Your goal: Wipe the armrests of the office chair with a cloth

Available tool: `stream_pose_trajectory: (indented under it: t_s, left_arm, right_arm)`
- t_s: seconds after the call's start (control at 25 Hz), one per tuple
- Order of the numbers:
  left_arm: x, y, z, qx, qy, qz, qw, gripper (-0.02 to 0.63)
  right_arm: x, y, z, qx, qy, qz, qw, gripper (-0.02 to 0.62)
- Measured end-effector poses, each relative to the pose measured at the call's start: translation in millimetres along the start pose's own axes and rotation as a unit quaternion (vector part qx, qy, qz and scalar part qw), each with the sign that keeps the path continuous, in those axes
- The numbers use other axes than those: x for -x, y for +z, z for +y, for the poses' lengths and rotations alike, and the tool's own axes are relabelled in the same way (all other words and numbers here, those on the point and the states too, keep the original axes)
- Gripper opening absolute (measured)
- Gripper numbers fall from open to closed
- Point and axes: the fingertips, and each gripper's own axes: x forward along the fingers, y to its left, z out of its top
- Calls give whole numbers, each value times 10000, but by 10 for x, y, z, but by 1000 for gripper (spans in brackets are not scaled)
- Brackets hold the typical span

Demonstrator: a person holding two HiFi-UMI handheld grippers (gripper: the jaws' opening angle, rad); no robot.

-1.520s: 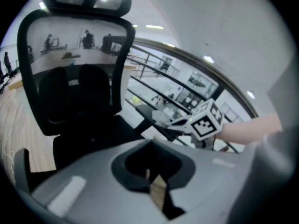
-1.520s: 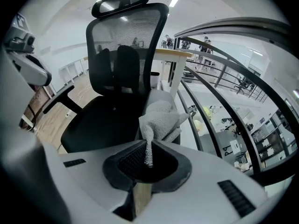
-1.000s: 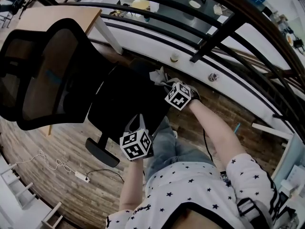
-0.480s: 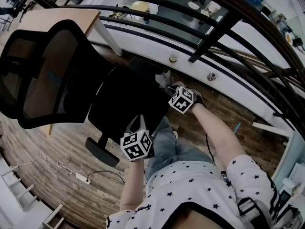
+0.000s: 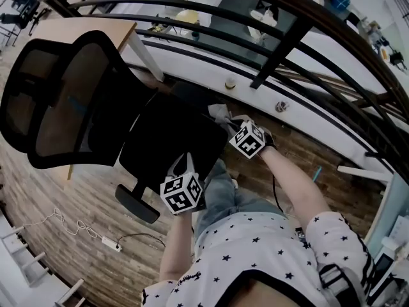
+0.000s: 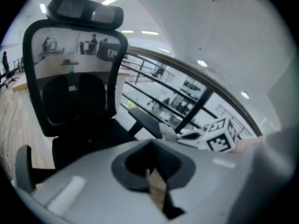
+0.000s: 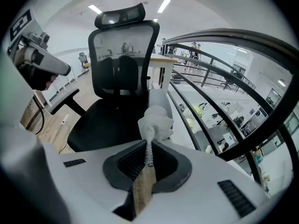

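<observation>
A black office chair (image 5: 96, 101) with a mesh back stands at the left in the head view. Its far armrest (image 5: 192, 91) runs beside the railing; its near armrest (image 5: 136, 203) juts out over the wooden floor. My right gripper (image 5: 230, 123) is shut on a grey cloth (image 5: 220, 114) at the near end of the far armrest. In the right gripper view the cloth (image 7: 156, 122) bunches out of the shut jaws over the armrest (image 7: 159, 99). My left gripper (image 5: 181, 165) hovers at the seat's front edge, shut with nothing in it (image 6: 152, 171).
A black metal railing (image 5: 281, 43) curves close along the chair's far side, with a white ledge (image 5: 255, 94) under it. A wooden desk (image 5: 77, 27) stands behind the chair. A cable and power strip (image 5: 105, 240) lie on the floor at the left.
My right gripper has slid the cloth a little to the right and toward me along the far armrest. The left gripper has stayed put.
</observation>
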Motion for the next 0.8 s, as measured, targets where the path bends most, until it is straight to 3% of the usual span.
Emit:
stream_pose_trajectory:
  t_s: [0.36,0.8]
  left_arm:
    - [282,77,-130,-84,-69,-248,9996,6]
    - [639,-46,-223,-225,-199,-397,9988,6]
  right_arm:
    - [649,204,185,-618,-88,-797,9949,35]
    - [1412,374,631,-1083,-241,-1743,9784,36]
